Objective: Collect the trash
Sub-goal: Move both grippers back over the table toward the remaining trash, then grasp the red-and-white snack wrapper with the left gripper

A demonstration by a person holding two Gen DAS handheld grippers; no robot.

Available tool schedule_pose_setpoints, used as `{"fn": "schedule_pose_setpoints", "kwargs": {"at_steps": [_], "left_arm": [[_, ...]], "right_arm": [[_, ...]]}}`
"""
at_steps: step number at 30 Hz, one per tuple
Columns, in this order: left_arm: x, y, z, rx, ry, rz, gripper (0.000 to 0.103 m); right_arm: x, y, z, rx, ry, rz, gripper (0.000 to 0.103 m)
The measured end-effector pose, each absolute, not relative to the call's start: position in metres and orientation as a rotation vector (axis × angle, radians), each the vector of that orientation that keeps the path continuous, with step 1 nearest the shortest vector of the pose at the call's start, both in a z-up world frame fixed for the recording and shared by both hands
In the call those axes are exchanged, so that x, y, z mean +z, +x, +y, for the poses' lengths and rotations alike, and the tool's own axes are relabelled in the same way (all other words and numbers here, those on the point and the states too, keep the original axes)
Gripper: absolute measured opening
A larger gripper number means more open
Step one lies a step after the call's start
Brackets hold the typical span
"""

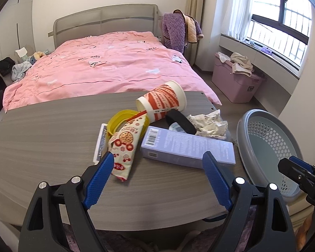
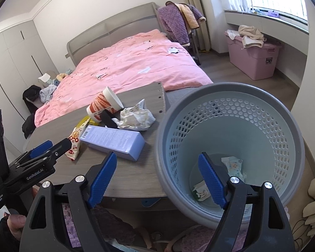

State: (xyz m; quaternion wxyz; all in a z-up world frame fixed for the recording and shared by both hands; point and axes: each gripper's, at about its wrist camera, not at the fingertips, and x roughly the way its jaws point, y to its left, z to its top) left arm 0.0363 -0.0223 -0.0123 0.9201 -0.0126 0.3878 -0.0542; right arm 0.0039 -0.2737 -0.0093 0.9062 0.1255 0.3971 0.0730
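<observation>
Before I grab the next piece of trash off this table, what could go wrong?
The paper cup lies tipped across other scraps, so pulling a neighbour may roll it off the table. The lavender box is wide; the open left gripper might pinch it poorly. The basket sits beyond the table edge, so a short drop could miss it.

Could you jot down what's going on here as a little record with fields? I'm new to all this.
place: bedroom, grey table at the foot of a pink bed
trash on table: tipped paper cup, snack wrapper, lavender box, crumpled paper
bin: blue basket beside the table, two small packets inside
left claw: open, empty, over the table's near edge
right claw: open, empty, at the basket
</observation>
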Motion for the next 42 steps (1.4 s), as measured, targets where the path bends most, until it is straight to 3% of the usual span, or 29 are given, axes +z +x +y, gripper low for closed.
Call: {"fn": "schedule_pose_setpoints", "kwargs": {"at_steps": [26, 42], "left_arm": [[-0.035, 0.059, 0.036, -0.041, -0.103, 0.853, 0.082], [-0.061, 0.085, 0.034, -0.051, -0.082, 0.912, 0.082]], "right_arm": [[-0.019, 0.041, -0.211, 0.244, 0.18, 0.877, 0.078], [-0.028, 0.051, -0.217, 0.219, 0.202, 0.906, 0.078]]}}
